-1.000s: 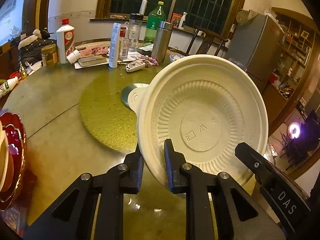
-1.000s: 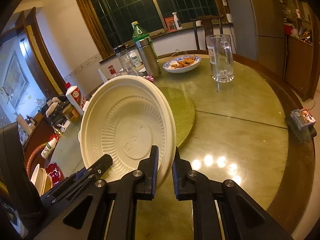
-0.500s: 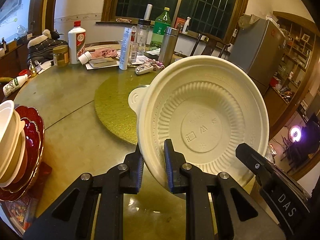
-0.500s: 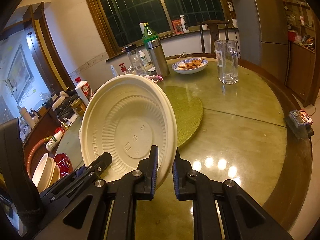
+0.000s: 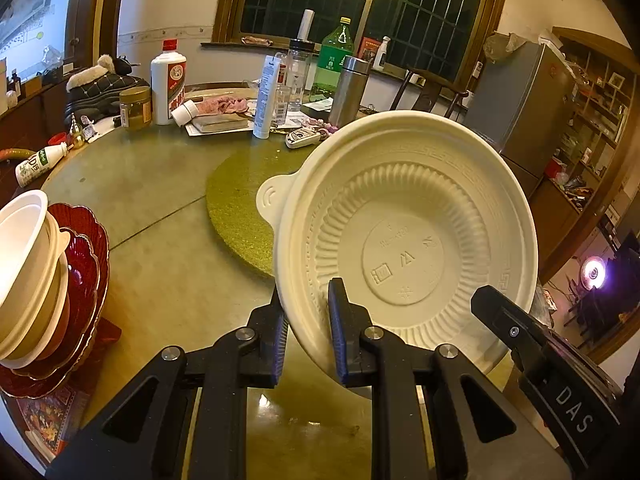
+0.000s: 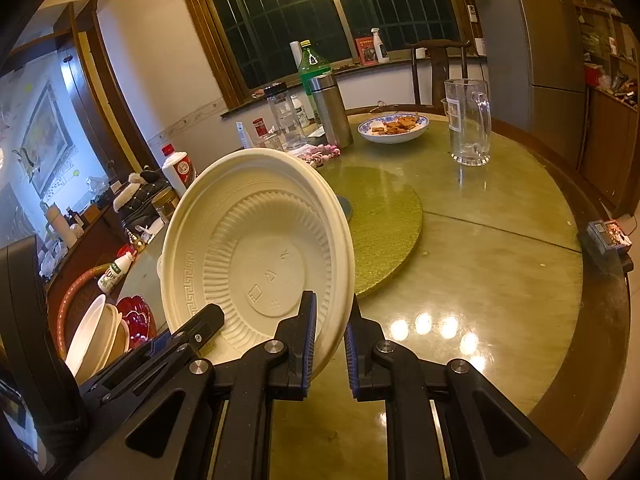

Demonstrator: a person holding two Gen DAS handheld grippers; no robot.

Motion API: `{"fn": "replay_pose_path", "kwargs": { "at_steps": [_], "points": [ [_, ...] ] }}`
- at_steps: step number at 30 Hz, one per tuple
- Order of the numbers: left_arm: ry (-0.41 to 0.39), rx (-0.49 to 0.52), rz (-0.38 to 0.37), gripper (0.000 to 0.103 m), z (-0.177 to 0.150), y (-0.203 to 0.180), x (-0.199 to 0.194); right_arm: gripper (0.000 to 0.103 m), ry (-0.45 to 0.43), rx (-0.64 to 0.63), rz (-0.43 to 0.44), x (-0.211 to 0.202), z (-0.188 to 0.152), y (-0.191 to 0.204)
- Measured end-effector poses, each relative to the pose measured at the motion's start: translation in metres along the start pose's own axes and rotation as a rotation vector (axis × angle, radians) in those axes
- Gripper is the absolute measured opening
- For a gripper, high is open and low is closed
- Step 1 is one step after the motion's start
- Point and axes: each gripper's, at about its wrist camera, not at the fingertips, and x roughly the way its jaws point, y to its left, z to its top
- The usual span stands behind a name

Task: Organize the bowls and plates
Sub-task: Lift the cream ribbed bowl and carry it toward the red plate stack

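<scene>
So I've got the bowl [image 5: 404,248] pinched by both tongs at once: left gripper [image 5: 308,332] clamped on the rim at one side, right gripper [image 6: 330,336] clamped on the rim at the other, both nearly closed with just the thin lip between the pads. The bowl hangs on edge over the table [image 6: 500,264], tilted so its embossed bottom faces both cameras and its open side looks away from me. What matters for the next move: the stack [image 5: 36,276] of white bowls on red plates sits at the table's near-left edge, off to the left of the bowl, so my left hand is the nearer one. The bowl's little tab [image 5: 274,204] also points that way. I'd guess it has to swing left and tip flat, open side up, before it can nest. Compared to a second ago, the stack has slid well into the left view; back then I could only see a sliver of red plate at the edge. The grip hasn't changed, same bite on the rim both sides.
</scene>
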Motion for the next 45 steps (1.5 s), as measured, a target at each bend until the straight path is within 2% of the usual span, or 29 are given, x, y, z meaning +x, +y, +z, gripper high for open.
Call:
{"fn": "replay_pose_path", "kwargs": {
  "at_steps": [9, 23, 29, 45],
  "points": [
    [-0.004, -0.006, 0.036, 0.017, 0.001, 0.009, -0.004, 0.013, 0.011, -0.016, 0.025, 0.005, -0.001, 0.007],
    [-0.019, -0.063, 0.186, 0.017, -0.006, 0.04, -0.022, 0.013, 0.073, -0.07, 0.148, 0.023, -0.008, 0.037],
    [-0.033, -0.082, 0.203, 0.017, -0.01, 0.055, -0.032, 0.014, 0.073, -0.112, 0.171, 0.021, -0.013, 0.058],
    [-0.055, -0.089, 0.22, 0.017, -0.011, 0.071, -0.055, 0.014, 0.07, -0.144, 0.187, 0.014, -0.017, 0.077]
  ]
}}
